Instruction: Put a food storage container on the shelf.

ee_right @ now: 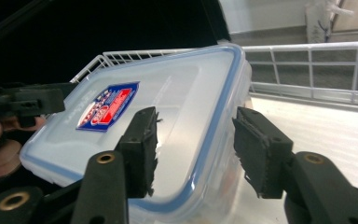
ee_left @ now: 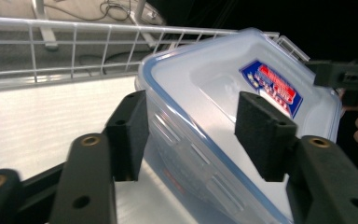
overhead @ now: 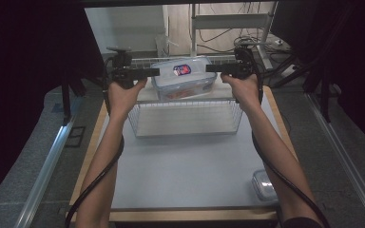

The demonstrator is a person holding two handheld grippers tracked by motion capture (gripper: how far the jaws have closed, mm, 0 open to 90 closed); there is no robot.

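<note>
Item: clear plastic container (overhead: pixel 184 78) with blue-sealed lid and a red-and-blue label (overhead: pixel 181 70). Location: raised between the two grippers over the far part of a white wire basket (overhead: pixel 185 118), which stands on the bench (overhead: pixel 180 166).

Left hand-held gripper (overhead: pixel 153 72): at the container's left end, jaws apart, straddling the lid rim, one pad over the lid, one beside the wall; contact cannot be confirmed. Right hand-held gripper (overhead: pixel 211 68): at the right end, jaws likewise apart astride the rim.

Handling, as judged: rigid, probably light, though reddish contents seem to show through the wall. Smooth plastic, likely slippery under the foam pads (ee_left: pixel 265 133). Best purchase is the stiff lid rim or the short end walls; the flat lid centre offers nothing to pinch.

Edges and room: basket wire rim (ee_left: pixel 74 28) rises close behind and beside the container, so any lowering must clear the wires. Basket floor in front lies open. Bench nearside largely free; a second small lidded box (overhead: pixel 264 184) sits at its right near corner, well apart.
</note>
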